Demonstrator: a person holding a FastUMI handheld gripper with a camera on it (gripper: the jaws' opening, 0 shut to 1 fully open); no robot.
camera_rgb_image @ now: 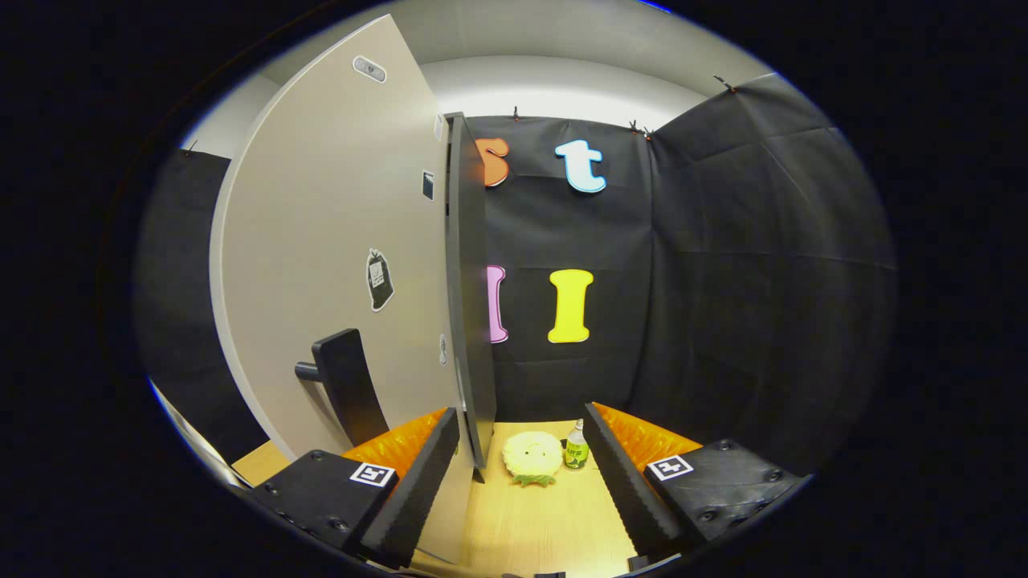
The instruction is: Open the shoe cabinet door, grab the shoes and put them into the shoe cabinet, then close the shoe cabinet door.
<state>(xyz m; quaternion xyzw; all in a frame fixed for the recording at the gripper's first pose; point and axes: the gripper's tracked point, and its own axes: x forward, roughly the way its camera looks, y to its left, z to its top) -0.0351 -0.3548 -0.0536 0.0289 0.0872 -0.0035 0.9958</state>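
The shoe cabinet door is a tall beige panel with small stickers and a black handle low on its face. It rises to the left, and its dark free edge stands between my fingers, close to the left finger. I cannot tell whether that finger touches it. My gripper is open with nothing pressed between the fingers. A pale yellow plush shoe with green trim lies on the wooden surface, just beyond the fingertips.
A small green bottle stands right beside the shoe, near the right finger. Black cloth walls close off the back and the right side a short way past the shoe.
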